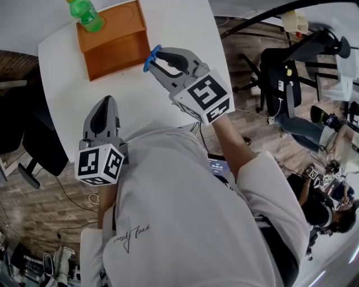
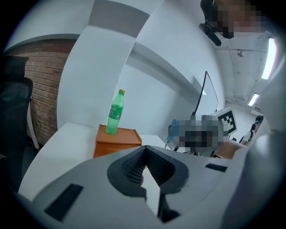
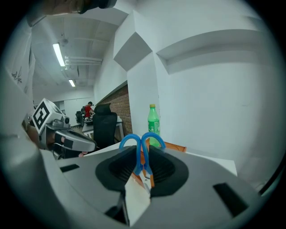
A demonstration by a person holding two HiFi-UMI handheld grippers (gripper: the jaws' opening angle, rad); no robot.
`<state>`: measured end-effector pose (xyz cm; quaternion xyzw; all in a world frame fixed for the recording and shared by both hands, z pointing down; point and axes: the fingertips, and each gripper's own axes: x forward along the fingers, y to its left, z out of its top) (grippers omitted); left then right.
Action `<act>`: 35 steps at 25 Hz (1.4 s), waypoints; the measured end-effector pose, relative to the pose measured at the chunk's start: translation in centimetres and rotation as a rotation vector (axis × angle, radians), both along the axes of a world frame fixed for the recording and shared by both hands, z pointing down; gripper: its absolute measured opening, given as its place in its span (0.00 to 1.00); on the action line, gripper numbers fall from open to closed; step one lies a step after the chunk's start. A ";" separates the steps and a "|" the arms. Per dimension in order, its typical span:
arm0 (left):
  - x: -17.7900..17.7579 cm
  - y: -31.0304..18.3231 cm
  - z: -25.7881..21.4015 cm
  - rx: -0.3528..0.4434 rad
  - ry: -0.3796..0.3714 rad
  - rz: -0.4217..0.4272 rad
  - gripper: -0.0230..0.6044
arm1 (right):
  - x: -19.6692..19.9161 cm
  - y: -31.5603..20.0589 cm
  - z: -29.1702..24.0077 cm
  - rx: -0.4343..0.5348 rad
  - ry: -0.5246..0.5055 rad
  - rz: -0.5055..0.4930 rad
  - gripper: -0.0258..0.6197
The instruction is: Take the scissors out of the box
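A pair of blue-handled scissors (image 1: 151,58) is clamped in my right gripper (image 1: 159,59), held just off the right side of the orange box (image 1: 112,47). In the right gripper view the blue loops (image 3: 142,142) stick up between the pads, with the blades running back between the jaws. My left gripper (image 1: 105,102) hovers over the white table (image 1: 67,89) nearer the person, its jaws shut with nothing between them (image 2: 145,151). The box (image 2: 117,142) lies ahead of it.
A green plastic bottle (image 1: 86,14) stands on top of the box, and shows too in both gripper views (image 2: 115,114) (image 3: 153,120). Black office chairs (image 1: 280,78) stand on the wooden floor right of the table, another chair (image 1: 33,146) to its left.
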<state>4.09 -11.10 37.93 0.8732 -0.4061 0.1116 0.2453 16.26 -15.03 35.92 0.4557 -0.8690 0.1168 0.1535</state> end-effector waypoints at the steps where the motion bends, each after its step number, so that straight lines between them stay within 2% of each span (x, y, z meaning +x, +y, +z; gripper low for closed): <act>1: 0.0 0.0 0.1 -0.003 0.000 0.000 0.05 | 0.1 0.1 0.0 -0.001 -0.003 0.004 0.18; 20: 0.1 0.2 -0.6 0.010 -0.003 -0.006 0.05 | 0.3 2.0 -0.4 -0.003 -0.020 0.011 0.18; 35: -1.1 -0.8 -2.2 0.071 0.015 -0.066 0.05 | -0.1 4.1 -0.4 -0.033 -0.075 0.038 0.18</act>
